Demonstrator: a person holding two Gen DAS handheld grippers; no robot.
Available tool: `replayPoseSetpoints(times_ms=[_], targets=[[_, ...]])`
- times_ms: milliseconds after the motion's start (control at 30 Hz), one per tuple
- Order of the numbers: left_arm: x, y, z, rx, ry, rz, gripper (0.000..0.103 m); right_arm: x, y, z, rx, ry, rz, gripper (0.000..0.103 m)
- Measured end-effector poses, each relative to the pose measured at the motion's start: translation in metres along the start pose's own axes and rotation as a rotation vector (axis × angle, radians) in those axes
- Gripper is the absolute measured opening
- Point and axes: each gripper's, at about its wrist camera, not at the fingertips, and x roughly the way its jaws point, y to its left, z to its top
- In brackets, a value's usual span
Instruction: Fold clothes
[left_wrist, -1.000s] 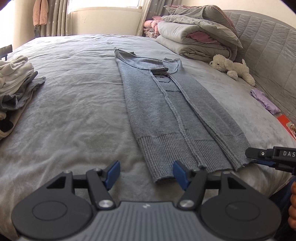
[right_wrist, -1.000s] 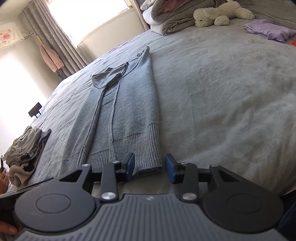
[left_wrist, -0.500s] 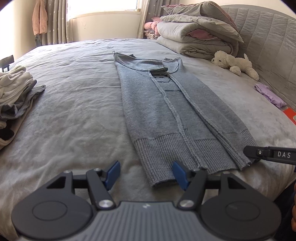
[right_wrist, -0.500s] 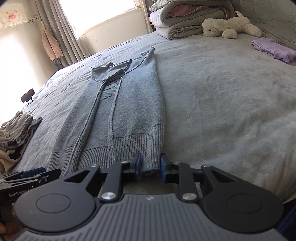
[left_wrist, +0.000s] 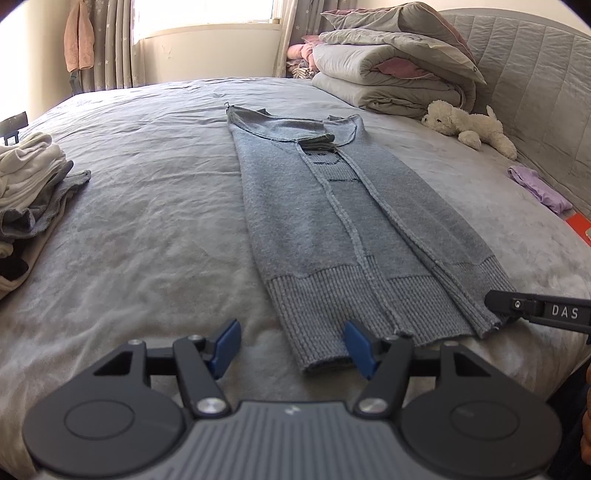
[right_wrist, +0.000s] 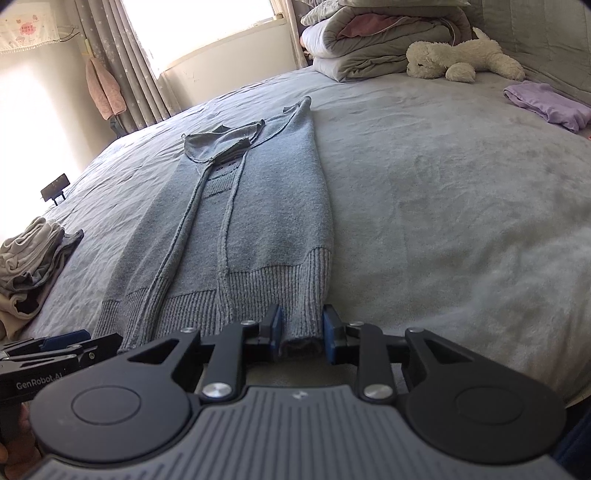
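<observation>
So the left gripper (left_wrist: 290, 345) sits wide open, hem corner at its 1 o'clock, nothing held. Grey sweater (left_wrist: 343, 218) runs lengthwise toward 12 on the bed (left_wrist: 147, 206). Right gripper (right_wrist: 301, 334) has nearly closed around its hem corner.

Sunlit window (left_wrist: 207, 18) behind grey curtains (left_wrist: 110, 40); grey bed (left_wrist: 147, 184), quilted headboard (left_wrist: 535, 85), perhaps padded.
</observation>
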Motion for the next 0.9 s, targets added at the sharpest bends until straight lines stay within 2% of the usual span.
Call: replayPoseSetpoints(times_ms=[67,133,200,333,433,600,900], targets=[[-0.001,0.000,0.000,0.009,-0.001,-0.007,0.059,-0.001,0.000,0.000,0.001,-0.005,0.003,0.025],[-0.001,-0.001,0.000,0.019,-0.002,-0.014,0.050,-0.001,0.000,0.000,0.001,-0.010,0.005,0.021],[-0.002,-0.002,0.000,0.030,-0.002,-0.021,0.040,-0.002,0.000,0.001,0.002,-0.015,0.008,0.011],[-0.004,-0.003,0.002,0.046,0.005,-0.037,0.024,-0.003,0.000,0.001,0.004,-0.025,0.013,0.010],[-0.004,-0.002,0.005,0.041,0.011,-0.036,0.016,-0.005,-0.001,0.003,0.018,-0.031,0.025,0.010],[-0.005,-0.002,0.009,0.041,0.013,-0.030,0.008,-0.007,-0.003,0.008,0.048,-0.040,0.048,0.010],[-0.020,0.000,0.017,0.044,-0.035,-0.039,0.007,-0.019,0.008,0.011,-0.015,-0.098,0.029,0.010]])
